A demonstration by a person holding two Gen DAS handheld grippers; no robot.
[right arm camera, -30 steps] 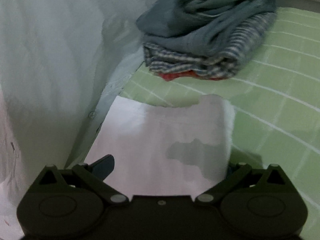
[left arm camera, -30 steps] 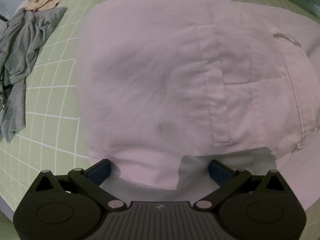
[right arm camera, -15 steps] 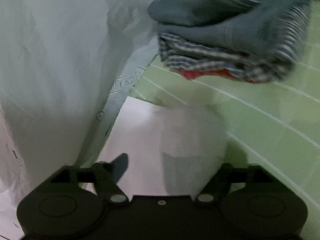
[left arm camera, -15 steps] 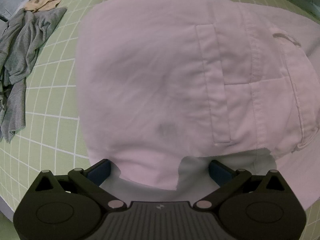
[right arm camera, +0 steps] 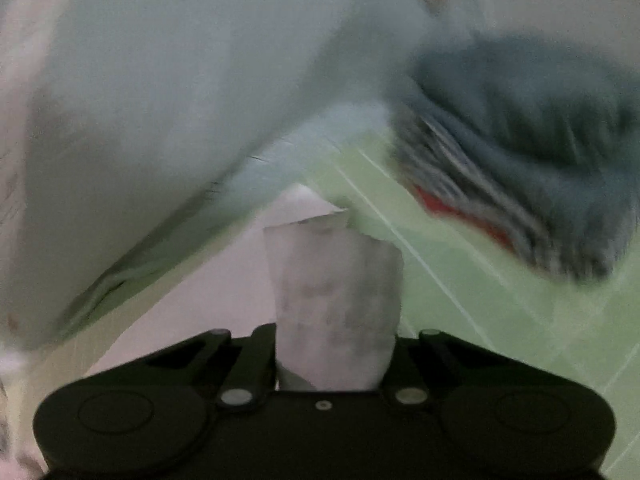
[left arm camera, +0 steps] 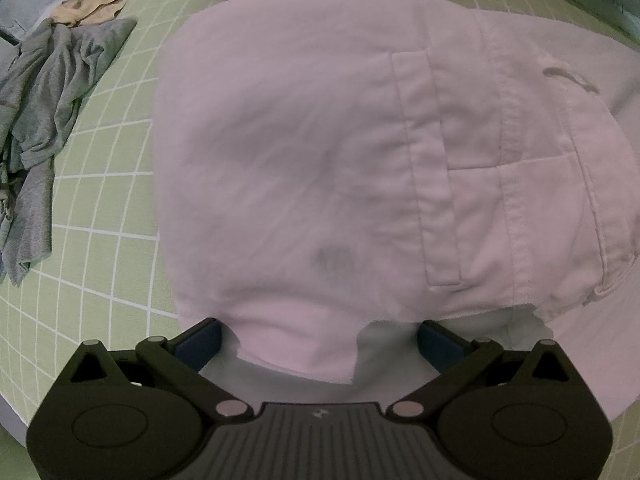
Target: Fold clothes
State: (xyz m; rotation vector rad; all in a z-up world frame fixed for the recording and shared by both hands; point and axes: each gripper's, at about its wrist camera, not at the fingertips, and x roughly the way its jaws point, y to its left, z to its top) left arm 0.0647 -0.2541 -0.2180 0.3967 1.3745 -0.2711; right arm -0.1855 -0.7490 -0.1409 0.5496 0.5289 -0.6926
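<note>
A pair of pale pink trousers [left arm camera: 320, 152] lies spread flat across a green worktop [left arm camera: 100, 208] printed with a white grid. From above, the garment fills most of the surface in sight, with a stitched back pocket [left arm camera: 432, 184] and a belt loop [left arm camera: 568, 78] showing towards its right side.

The left claw [left arm camera: 318, 338] points almost straight down over the near edge of the trousers. Its two blue-padded fingers [left arm camera: 200, 342] stand wide apart, released, with a fold of pink cloth lying between them but not pinched.

Towards the far left corner of the worktop a crumpled grey garment [left arm camera: 44, 120] lies in a loose heap, well apart from the trousers. A small beige piece of cloth [left arm camera: 90, 10] sits just beyond it, touching its far end.

The right claw [right arm camera: 336, 344] is closing its jaws on a bunched edge of the pink trousers [right arm camera: 336, 292], and the cloth stands up in a narrow wad between the fingers, gripped. This view is blurred and tilted. Behind the wad, more pink cloth runs away flat over the green surface [right arm camera: 500, 320].

To the right, on the worktop, sits a stack of folded clothes [right arm camera: 520, 148]: dark blue-grey on top, a striped layer under it, and a strip of red at the bottom. A large pale sheet of fabric [right arm camera: 168, 100] with faint small prints fills the left and upper part of that view; what it belongs to I cannot tell.
</note>
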